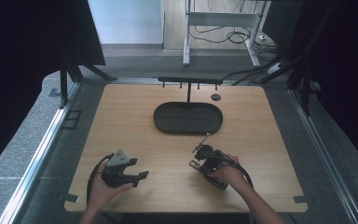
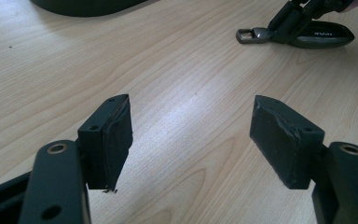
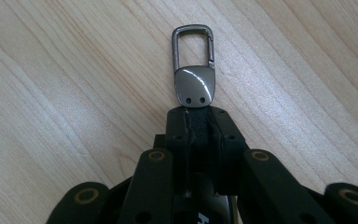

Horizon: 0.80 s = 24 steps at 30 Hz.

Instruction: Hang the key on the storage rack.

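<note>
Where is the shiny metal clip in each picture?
High view: the metal clip lies low and right of middle, at the tip of the right tongs, on the wooden table.
Left gripper view: top right, flat on the table, sticking out of the right tongs.
Right gripper view: upper middle, poking out just beyond the shut tongs.
Shared landmark: the pale wooden table.

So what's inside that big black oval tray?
The black oval tray holds just a thin black stand post, rising from its middle. Its near rim hides a little of the floor.
</note>
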Motion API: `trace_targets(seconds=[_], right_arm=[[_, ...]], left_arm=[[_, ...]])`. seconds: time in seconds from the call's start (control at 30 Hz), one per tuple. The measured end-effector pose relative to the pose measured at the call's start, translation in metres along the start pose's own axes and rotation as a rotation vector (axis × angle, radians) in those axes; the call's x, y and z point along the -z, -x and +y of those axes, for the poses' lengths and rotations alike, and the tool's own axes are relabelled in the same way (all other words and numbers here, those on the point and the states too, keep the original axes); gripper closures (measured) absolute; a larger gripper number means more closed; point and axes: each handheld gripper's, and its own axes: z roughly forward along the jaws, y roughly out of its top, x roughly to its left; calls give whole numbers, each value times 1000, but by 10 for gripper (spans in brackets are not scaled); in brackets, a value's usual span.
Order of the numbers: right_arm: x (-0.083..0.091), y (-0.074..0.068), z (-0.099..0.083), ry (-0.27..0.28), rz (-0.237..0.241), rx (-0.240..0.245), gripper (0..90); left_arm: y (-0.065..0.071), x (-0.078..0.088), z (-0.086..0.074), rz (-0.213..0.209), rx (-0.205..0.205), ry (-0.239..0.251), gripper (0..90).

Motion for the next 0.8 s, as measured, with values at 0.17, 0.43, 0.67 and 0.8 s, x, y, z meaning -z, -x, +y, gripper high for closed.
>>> trace_targets(seconds=[0.17, 0.43, 0.67, 0.8], right_arm=[[0, 0, 0, 4, 2, 0, 798], [0, 1, -2, 27, 0, -9, 802], [3, 2, -4, 47, 8, -12, 804], [6, 1, -5, 67, -8, -14, 805]], left_arm=[[0, 0, 0, -1, 1, -2, 305], [-1, -1, -1, 0, 4, -3, 305], [-2, 0, -1, 0, 7, -1, 305], [-2, -1, -1, -1, 7, -3, 305]])
